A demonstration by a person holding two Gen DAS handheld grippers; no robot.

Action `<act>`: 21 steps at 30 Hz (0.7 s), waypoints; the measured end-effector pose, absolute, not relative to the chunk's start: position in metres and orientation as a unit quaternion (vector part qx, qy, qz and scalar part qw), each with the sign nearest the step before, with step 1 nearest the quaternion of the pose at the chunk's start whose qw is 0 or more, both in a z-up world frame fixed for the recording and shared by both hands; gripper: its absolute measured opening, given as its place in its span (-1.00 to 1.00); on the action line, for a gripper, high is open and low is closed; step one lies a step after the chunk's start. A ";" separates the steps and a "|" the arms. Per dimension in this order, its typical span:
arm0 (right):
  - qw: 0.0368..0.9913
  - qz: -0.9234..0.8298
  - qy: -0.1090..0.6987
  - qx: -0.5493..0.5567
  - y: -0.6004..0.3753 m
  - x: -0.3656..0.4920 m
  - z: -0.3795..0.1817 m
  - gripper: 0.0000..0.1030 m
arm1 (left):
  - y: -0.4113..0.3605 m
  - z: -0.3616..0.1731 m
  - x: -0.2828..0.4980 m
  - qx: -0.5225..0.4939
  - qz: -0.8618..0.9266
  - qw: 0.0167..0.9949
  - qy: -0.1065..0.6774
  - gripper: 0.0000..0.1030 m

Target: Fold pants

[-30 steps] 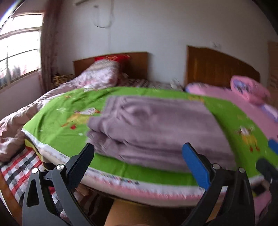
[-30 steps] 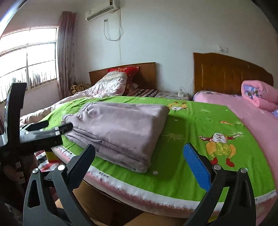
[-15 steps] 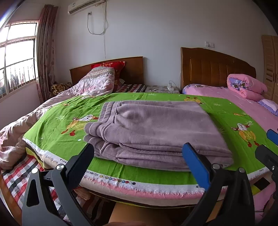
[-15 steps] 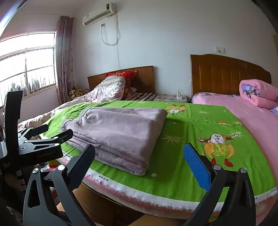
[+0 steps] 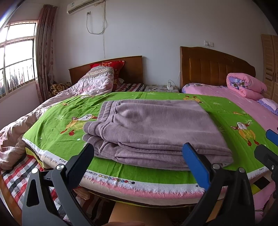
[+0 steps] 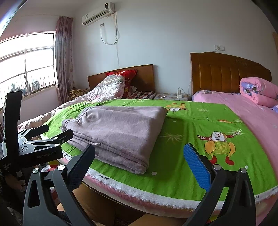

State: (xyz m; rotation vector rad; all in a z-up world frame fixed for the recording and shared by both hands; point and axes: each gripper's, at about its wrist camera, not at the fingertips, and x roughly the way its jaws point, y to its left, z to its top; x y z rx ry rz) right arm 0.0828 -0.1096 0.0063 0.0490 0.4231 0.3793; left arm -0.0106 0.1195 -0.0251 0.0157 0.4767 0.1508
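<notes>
Pants (image 5: 152, 132) lie folded on green sheet (image 5: 57, 132) near bed edge. Left claw (image 5: 139, 160) and right claw (image 6: 142, 158) both spread, empty. Risk: a snagging finger drags layers apart.

In the right wrist view, bare green sheet (image 6: 191, 125) fills centre-right; folded pants (image 6: 118, 132) block centre-left.

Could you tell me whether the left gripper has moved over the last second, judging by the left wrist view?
Yes. The left gripper has tilted upward: the air conditioner, cut off a second ago, now shows, and the pants sit lower.
</notes>
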 end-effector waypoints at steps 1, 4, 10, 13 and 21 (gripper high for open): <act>0.959 0.187 0.210 0.024 -0.109 0.083 0.006 0.91 | 0.120 -0.025 -0.011 0.008 0.074 0.969 0.236 0.97; 0.959 0.189 0.211 0.024 -0.110 0.084 0.006 0.91 | 0.120 -0.026 -0.010 0.009 0.073 0.968 0.238 0.97; 0.958 0.189 0.213 0.027 -0.110 0.084 0.004 0.91 | 0.121 -0.028 -0.009 0.008 0.073 0.968 0.240 0.97; 0.958 0.189 0.214 0.028 -0.110 0.083 0.004 0.91 | 0.122 -0.029 -0.008 0.008 0.073 0.968 0.242 0.97; 0.957 0.189 0.219 0.031 -0.109 0.084 0.002 0.91 | 0.122 -0.029 -0.008 0.008 0.073 0.968 0.242 0.97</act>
